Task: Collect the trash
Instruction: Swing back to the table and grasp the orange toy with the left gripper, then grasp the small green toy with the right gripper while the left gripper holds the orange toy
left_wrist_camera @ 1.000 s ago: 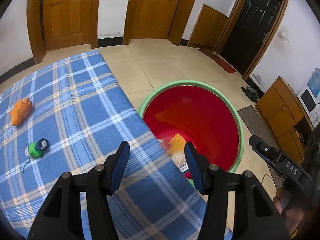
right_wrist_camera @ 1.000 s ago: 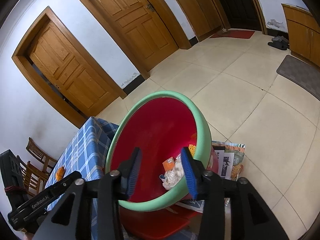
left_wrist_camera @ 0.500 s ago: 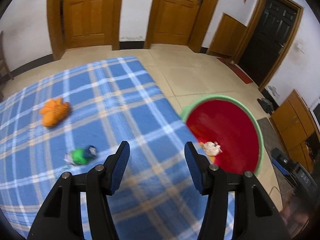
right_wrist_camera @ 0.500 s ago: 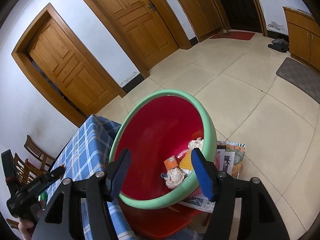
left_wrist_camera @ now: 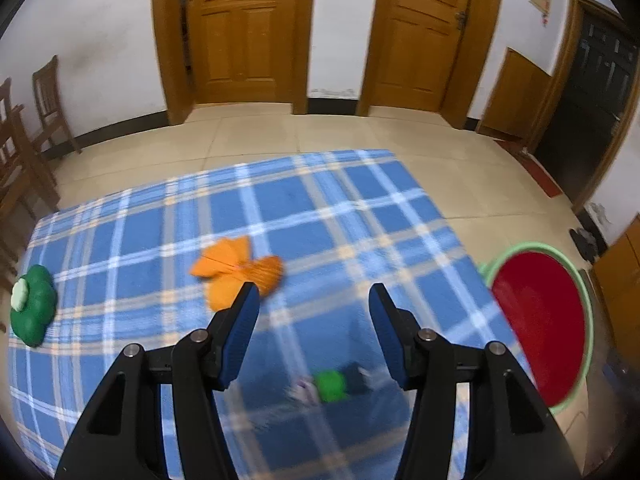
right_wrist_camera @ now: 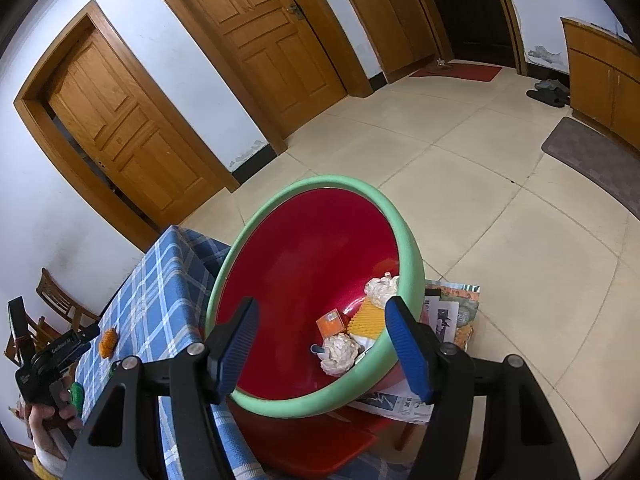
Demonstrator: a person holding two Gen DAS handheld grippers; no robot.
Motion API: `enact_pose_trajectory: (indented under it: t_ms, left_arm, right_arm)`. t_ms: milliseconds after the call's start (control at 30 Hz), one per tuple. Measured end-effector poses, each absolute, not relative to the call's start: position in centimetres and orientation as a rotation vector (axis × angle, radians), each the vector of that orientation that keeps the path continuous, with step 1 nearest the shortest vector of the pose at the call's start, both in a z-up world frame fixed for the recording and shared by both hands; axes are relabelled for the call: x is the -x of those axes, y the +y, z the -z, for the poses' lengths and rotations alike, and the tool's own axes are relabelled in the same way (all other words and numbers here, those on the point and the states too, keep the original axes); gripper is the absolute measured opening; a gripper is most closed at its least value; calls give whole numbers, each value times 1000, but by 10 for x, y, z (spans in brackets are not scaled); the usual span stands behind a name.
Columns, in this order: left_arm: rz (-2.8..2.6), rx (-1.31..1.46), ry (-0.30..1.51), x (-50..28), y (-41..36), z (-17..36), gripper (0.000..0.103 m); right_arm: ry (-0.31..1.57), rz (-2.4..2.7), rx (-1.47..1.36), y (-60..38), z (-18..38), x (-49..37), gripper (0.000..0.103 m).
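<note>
My left gripper (left_wrist_camera: 314, 334) hangs open and empty over the blue plaid tablecloth (left_wrist_camera: 320, 220). A small green and black piece of trash (left_wrist_camera: 334, 386) lies blurred on the cloth just below and between its fingers. An orange crumpled piece (left_wrist_camera: 236, 270) lies ahead, close to the left fingertip. A green flower-shaped item (left_wrist_camera: 32, 306) sits at the cloth's left edge. My right gripper (right_wrist_camera: 320, 344) is open and empty above the red basin with a green rim (right_wrist_camera: 304, 256). In the basin lie crumpled paper balls (right_wrist_camera: 340, 354), an orange carton (right_wrist_camera: 331, 320) and a yellow ribbed piece (right_wrist_camera: 368, 320).
The basin (left_wrist_camera: 540, 320) stands off the table's right edge on a red stool (right_wrist_camera: 312, 444) with papers (right_wrist_camera: 444, 316) beneath. Wooden chairs (left_wrist_camera: 24, 128) stand far left. Doors (left_wrist_camera: 244, 32) line the back wall. A hand holding the left gripper (right_wrist_camera: 48, 360) shows at the right wrist view's left edge.
The left gripper swung left from the basin to over the table, so the green trash now lies between its fingers. The right jaws widened and dropped a crumpled paper into the basin.
</note>
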State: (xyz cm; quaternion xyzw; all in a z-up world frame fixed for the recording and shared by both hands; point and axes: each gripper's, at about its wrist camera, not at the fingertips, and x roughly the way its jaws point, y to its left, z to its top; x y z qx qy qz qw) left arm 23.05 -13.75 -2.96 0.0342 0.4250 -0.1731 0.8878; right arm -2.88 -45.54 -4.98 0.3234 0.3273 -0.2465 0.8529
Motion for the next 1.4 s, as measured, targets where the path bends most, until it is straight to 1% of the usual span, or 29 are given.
enact_pose_trajectory:
  t_ms: [367,567,667,800,900,933,1033,1133,1400]
  left_arm:
    - [295,-61,921,-274,-114,59,57]
    - [328,10,940,-285,-106,72,57]
    - [330,36,949,-288,-104,75,60]
    - [330,47,937,-287,-104,76,60]
    - [344,42,922,-286,-106,78,53]
    - [353,42,917,-285,-107,78,49]
    - [358,55,903,-282,-109,77,44]
    - [362,77,898,-279,-104,75,42]
    - [362,112,871,-254,-80,57,42]
  right_arm:
    - [721,572,-669,-458,53,24,69]
    - [728,590,-658,-457,53,18,69]
    - [736,585,-660,-455,55,16,69]
    - [750,576,-661,-452,58,12,69]
    - [753,572,-660,-451,58,12,69]
    - [753,571,-659,-450,58,12,69]
    - [748,570,-657,-449,57,12,69]
    - [744,562,-657,-446,55,12,69]
    - [732,512,-638,-430,46,7,69]
